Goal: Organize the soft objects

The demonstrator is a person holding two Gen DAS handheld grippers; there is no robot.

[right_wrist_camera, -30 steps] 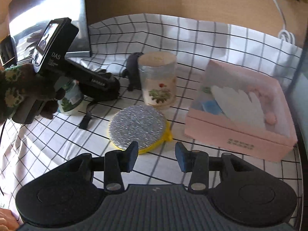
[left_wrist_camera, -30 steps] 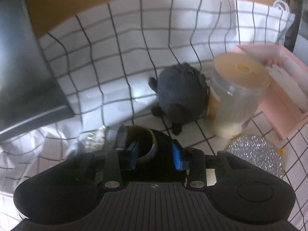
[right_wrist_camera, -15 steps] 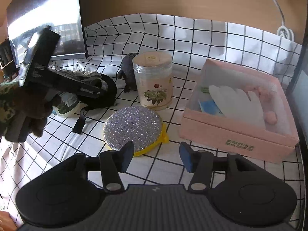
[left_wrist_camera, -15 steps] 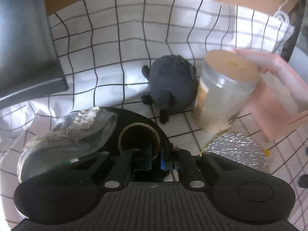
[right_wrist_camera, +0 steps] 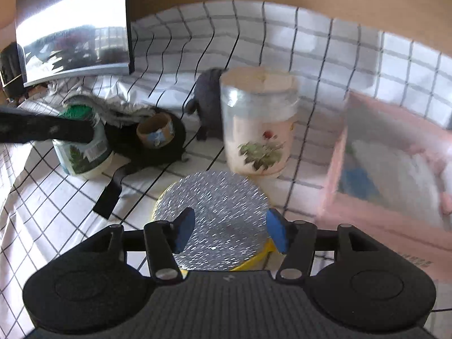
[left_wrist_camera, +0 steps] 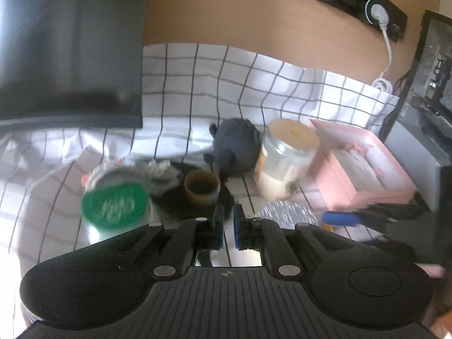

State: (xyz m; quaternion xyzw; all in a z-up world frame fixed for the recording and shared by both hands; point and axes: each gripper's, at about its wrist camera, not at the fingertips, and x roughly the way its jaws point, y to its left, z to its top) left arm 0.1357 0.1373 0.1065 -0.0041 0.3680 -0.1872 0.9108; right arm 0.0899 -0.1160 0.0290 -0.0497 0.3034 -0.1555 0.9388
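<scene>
A dark grey plush toy (left_wrist_camera: 236,149) lies on the checked cloth behind a clear jar (left_wrist_camera: 285,161); it also shows in the right wrist view (right_wrist_camera: 209,104). A grey sock (left_wrist_camera: 158,173) lies over a green-lidded tub (left_wrist_camera: 115,204) and a black pad. My left gripper (left_wrist_camera: 228,226) is shut and empty, above and in front of a brown tape roll (left_wrist_camera: 202,188). My right gripper (right_wrist_camera: 228,231) is open over a silver round sponge (right_wrist_camera: 214,220). A pink box (right_wrist_camera: 395,169) with soft items stands to the right.
A dark monitor (left_wrist_camera: 70,48) stands at the back left. A black strap (right_wrist_camera: 111,189) trails from the black pad (right_wrist_camera: 161,152). A white cable (left_wrist_camera: 387,65) hangs at the back right. The cloth is wrinkled near the monitor.
My left gripper closed, then pulled back and up, away from the tape roll. My right gripper moved forward over the silver sponge and opened wider.
</scene>
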